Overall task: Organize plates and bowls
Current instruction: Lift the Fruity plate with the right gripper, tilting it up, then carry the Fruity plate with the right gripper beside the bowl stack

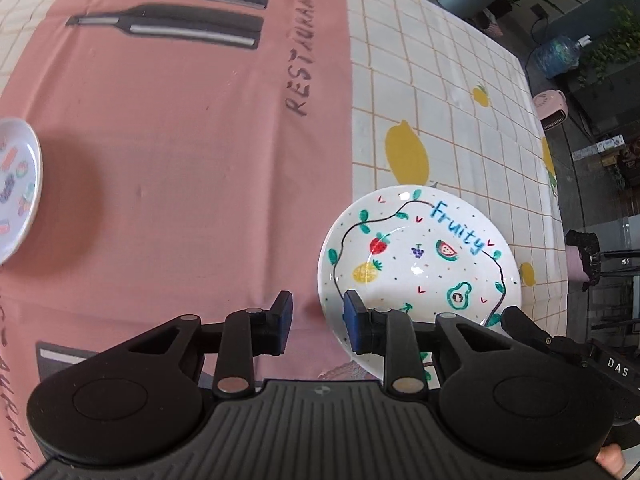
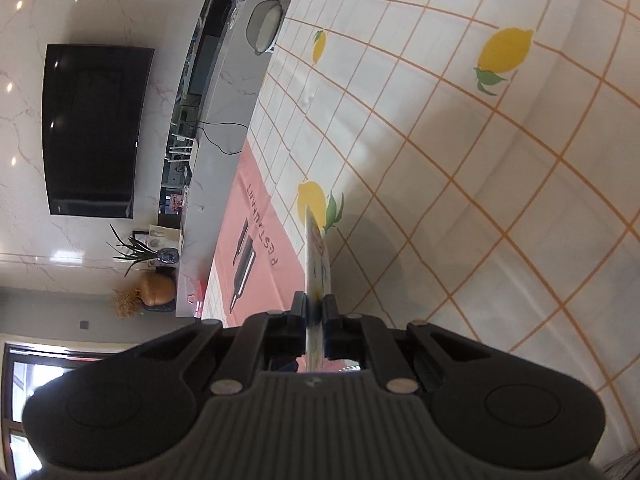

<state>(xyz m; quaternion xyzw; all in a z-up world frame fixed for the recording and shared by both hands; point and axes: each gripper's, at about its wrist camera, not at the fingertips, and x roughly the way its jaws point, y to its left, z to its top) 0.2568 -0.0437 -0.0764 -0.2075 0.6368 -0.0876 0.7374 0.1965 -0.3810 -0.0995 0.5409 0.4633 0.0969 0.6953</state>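
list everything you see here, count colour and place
Fruity plate: 1, white with fruit drawings, lifted over the cloths, rim pinched by the right gripper
small plate: 1, white with pastel shapes, on the pink cloth, left edge of the left wrist view
pink cloth: 1, pink with RESTAURANT lettering, on the table
lemon tablecloth: 1, white with orange grid and yellow lemons, under the pink cloth
television: 1, black, on the wall
left gripper: 1, black with blue pads, open, beside the Fruity plate's rim
right gripper: 1, black, shut on the Fruity plate
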